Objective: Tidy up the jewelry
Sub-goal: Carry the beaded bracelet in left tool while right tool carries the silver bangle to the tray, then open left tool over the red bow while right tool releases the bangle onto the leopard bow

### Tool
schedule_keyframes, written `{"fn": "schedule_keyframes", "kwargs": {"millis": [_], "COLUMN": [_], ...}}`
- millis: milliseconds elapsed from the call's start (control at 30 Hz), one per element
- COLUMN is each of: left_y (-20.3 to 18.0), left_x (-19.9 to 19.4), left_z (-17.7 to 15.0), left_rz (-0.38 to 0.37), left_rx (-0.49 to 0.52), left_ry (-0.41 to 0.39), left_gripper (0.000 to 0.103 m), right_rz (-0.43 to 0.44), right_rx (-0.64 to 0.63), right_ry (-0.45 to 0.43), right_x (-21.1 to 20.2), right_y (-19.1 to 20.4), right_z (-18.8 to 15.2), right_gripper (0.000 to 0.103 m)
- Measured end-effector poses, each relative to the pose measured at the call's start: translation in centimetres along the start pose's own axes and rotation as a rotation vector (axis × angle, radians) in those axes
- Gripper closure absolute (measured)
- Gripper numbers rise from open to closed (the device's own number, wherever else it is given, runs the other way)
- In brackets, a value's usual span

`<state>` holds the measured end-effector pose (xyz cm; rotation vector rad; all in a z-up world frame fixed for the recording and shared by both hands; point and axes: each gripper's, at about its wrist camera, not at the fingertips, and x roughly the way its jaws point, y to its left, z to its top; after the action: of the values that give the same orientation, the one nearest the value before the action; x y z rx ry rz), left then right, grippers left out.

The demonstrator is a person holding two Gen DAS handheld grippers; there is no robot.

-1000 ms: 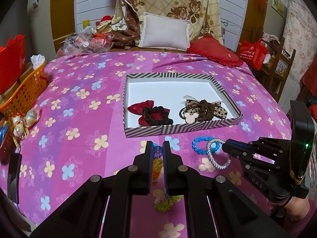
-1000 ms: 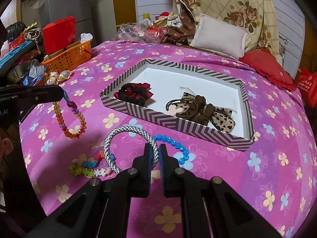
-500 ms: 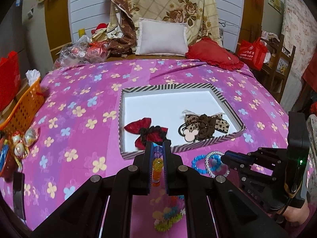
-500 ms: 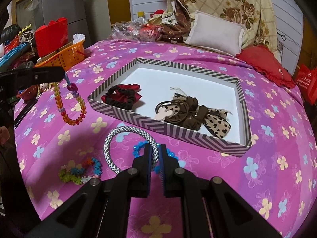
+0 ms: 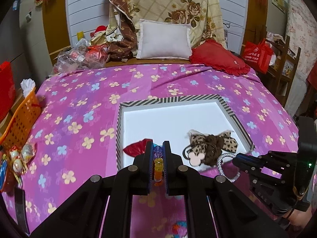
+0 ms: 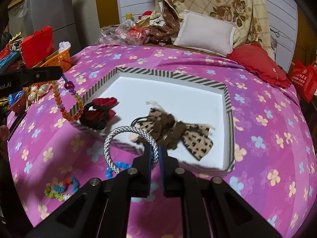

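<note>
My left gripper (image 5: 158, 150) is shut on an orange and purple beaded bracelet (image 5: 158, 162), which hangs over the tray's near left corner in the right wrist view (image 6: 68, 105). My right gripper (image 6: 155, 150) is shut on a silver braided bracelet (image 6: 126, 130), held above the tray's near edge; it also shows in the left wrist view (image 5: 225, 165). The striped-rim white tray (image 5: 168, 100) holds a red and black scrunchie (image 6: 99, 113) and leopard-print hair ties (image 6: 172, 129). A blue beaded bracelet (image 6: 116, 168) and a multicoloured bracelet (image 6: 61, 187) lie on the bedspread.
The pink flowered bedspread (image 5: 79, 103) covers the bed. A white pillow (image 5: 164, 39) and a red cushion (image 5: 218, 59) lie at the head. An orange basket (image 5: 19, 123) and small trinkets (image 5: 17, 158) sit at the left edge. A red bag (image 5: 257, 55) stands at right.
Both grippers have lifted and moved forward toward the tray, each carrying its bracelet. The blue and multicoloured bracelets stay on the bedspread behind them.
</note>
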<state>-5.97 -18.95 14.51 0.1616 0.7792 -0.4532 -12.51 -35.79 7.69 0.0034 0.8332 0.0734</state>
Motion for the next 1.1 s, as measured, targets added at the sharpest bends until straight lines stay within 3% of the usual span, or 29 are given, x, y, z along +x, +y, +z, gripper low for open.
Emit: {"fn": "schedule_keyframes", "kwargs": {"millis": [367,833,1100], "left_y": [0.7,2.5,2.9], "left_x": [4.6,10.7,10.8], "left_z": [2.0,-1.3,-2.1], "left_rz": [-0.065,-0.021,-0.025], "left_rx": [-0.071,-0.132,-0.163], "left_ry": [0.032,0.165,0.166], "left_gripper": [0.103,0.103,0.103], "right_rz": [-0.008,-0.041,-0.019], "right_rx": [0.022,0.019,0.030], "right_ry": [0.016,0.081,0.094], "right_x": [3.3,8.1,8.3], "right_y": [-1.6,-2.0,-1.9], "right_z": [2.4,3.4,2.9], "right_gripper": [0.096,0.096,0.090]}}
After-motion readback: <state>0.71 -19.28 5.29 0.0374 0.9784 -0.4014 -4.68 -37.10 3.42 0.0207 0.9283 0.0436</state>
